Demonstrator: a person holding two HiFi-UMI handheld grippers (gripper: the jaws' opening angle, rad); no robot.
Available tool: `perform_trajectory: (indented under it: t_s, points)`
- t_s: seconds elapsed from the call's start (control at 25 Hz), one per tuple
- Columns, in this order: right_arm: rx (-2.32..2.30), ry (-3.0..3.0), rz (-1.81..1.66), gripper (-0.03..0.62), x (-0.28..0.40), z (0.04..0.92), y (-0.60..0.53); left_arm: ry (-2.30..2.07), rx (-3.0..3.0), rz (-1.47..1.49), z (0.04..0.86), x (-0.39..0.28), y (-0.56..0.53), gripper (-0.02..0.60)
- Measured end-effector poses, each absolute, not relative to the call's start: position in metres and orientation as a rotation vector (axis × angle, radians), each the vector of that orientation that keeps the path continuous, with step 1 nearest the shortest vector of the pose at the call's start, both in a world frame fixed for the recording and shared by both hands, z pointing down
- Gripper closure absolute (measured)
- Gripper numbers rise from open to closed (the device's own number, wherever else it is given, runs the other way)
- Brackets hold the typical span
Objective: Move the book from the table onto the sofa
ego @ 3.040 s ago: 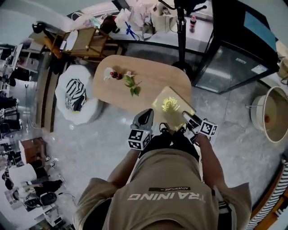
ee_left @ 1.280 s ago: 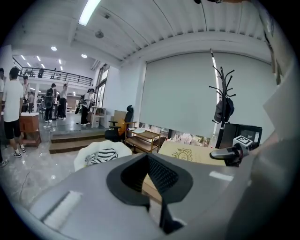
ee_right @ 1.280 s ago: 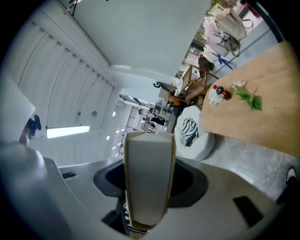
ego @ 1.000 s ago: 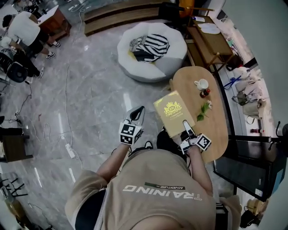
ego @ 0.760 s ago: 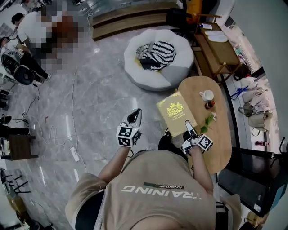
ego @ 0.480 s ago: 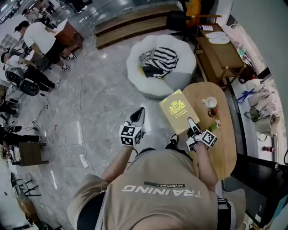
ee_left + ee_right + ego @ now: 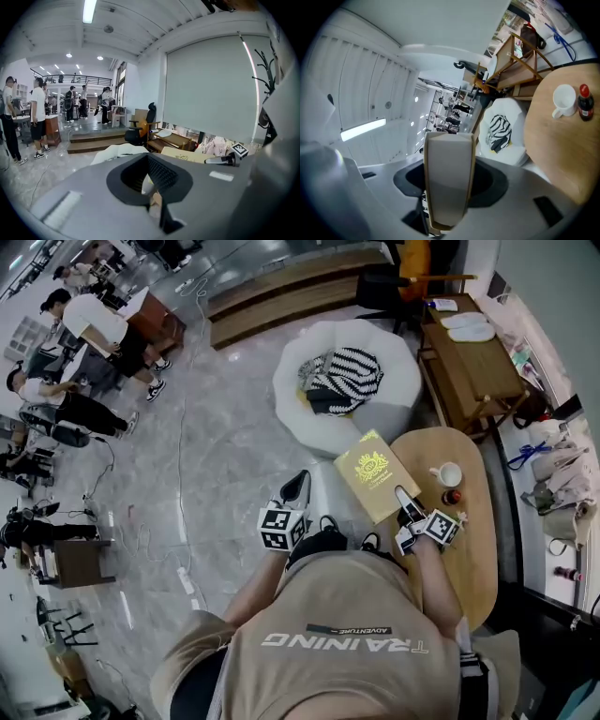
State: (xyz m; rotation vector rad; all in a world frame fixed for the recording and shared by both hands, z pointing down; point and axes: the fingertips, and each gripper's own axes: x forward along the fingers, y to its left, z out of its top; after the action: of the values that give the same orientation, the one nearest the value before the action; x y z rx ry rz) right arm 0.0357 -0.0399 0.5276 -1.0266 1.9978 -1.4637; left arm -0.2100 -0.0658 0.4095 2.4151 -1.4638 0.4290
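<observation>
Gripping the book (image 7: 373,472) by its near edge, the right gripper (image 7: 401,498) has its jaws clamped on it; its own view shows the pale page edge filling the gap between them. The book sticks out flat from the gripper, gold cover up, over the left edge of the oval wooden table (image 7: 469,549). To the left, the left gripper (image 7: 298,484) hangs over the grey floor with its jaws together and nothing in them. On the table, right of the book, stand a white cup (image 7: 447,474) and a small bottle (image 7: 453,496). Farther off sits the round white sofa (image 7: 375,418), well apart from the book, with a striped cushion (image 7: 349,379) lying on it. People (image 7: 89,324) stand at the far left.
</observation>
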Motion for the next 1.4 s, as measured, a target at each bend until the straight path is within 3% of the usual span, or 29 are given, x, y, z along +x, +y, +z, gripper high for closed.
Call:
perform_trajectory:
  t_s: [1.0, 1.4]
  points:
    - [-1.284, 1.960, -1.352, 0.373, -0.018, 0.506, -0.264, -1.290, 2.535, 0.337, 0.430, -0.289, -0.323, 0.591]
    - [-1.445, 1.810, -1.471, 0.373, -0.004, 0.536, -0.322, -1.281, 2.466, 0.375, 0.456, -0.310, -0.384, 0.591]
